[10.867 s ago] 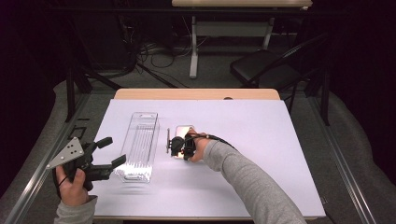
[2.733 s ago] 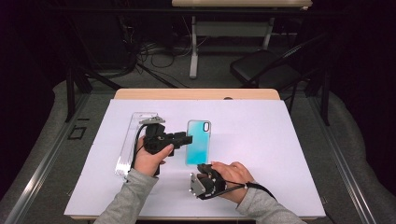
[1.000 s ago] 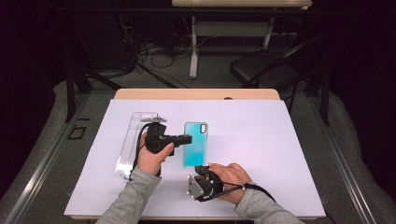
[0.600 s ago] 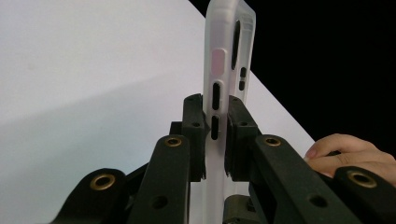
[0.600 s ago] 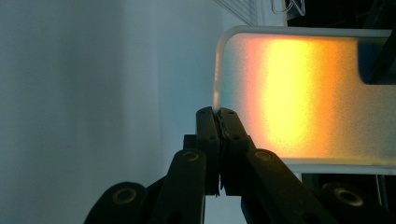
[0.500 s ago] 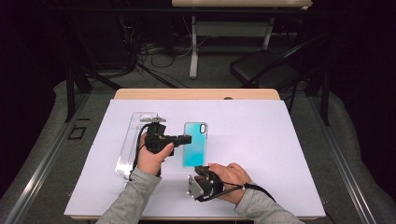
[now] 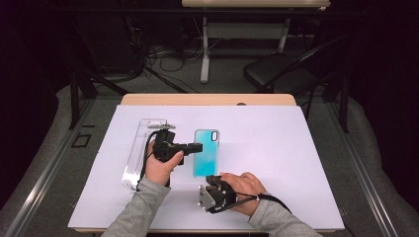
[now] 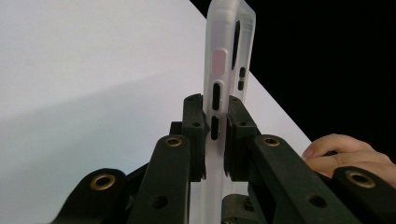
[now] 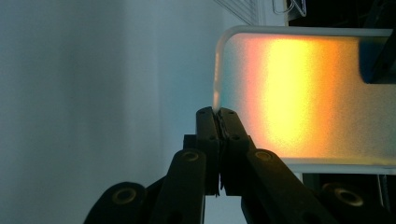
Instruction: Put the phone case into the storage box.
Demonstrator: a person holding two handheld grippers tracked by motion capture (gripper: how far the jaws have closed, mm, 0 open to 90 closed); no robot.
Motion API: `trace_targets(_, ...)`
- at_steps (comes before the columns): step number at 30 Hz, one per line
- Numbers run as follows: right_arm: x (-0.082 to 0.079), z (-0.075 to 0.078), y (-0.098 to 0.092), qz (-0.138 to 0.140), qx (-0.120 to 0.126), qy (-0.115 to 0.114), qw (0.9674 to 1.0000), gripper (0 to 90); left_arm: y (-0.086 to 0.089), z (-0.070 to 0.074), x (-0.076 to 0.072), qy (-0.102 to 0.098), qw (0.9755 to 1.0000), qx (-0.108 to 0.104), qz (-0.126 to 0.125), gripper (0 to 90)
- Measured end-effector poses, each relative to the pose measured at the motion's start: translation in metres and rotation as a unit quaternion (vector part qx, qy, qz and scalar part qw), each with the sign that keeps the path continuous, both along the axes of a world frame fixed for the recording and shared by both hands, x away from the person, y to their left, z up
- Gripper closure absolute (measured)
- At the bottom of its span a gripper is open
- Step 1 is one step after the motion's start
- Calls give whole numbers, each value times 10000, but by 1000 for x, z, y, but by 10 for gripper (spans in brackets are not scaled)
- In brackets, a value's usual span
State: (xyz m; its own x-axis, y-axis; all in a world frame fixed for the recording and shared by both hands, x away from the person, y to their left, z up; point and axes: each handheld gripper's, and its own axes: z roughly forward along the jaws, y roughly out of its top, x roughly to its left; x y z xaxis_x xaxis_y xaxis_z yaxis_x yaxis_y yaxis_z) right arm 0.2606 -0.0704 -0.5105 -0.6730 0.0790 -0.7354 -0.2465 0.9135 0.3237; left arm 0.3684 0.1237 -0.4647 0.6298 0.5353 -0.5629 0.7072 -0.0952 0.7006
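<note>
A teal phone case (image 7: 206,154) lies back up on the white sheet in the high view. My left gripper (image 7: 196,146) reaches in from the left and is shut on the case's long side. In the left gripper view both pads clamp the frosted rim (image 8: 224,65) just below the button cut-outs, the left gripper (image 8: 215,135) pointing along the rim. My right gripper (image 7: 213,178) sits at the case's near short edge. In the right gripper view that right gripper (image 9: 217,116) has its jaws pressed together, tips at the rim of the glowing case (image 9: 303,93); whether they pinch the lip is unclear.
A clear plastic box (image 7: 142,150) lies left of the case, just behind the left hand. The white sheet (image 7: 296,148) covers the tabletop. A dark chair (image 7: 281,74) and cables lie beyond the far edge. The person's right hand (image 8: 345,154) shows in the left gripper view.
Over the last second nothing has visibly moved. Since the earliest frame the left gripper came from the table's left side to the case, and the right hand drew back toward the near edge.
</note>
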Motion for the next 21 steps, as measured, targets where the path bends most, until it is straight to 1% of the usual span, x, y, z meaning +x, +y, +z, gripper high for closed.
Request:
trace_targets(5, 0, 0, 0, -2, -2, 6, 10000, 886, 0, 0, 0, 12, 10000, -8, -4, 819)
trace_targets(7, 1, 0, 0, 42, 44, 15, 10000, 886, 0, 0, 0, 19, 10000, -13, -4, 820)
trace_targets(9, 1, 0, 0, 12, 11, 12, 10000, 886, 0, 0, 0, 13, 10000, -9, -11, 820)
trace_targets(20, 1, 0, 0, 15, 11, 0, 10000, 884, 1, 1, 0, 28, 10000, -1, -24, 820)
trace_targets(21, 1, 0, 0, 42, 44, 1, 10000, 884, 1, 1, 0, 30, 10000, -5, -22, 820)
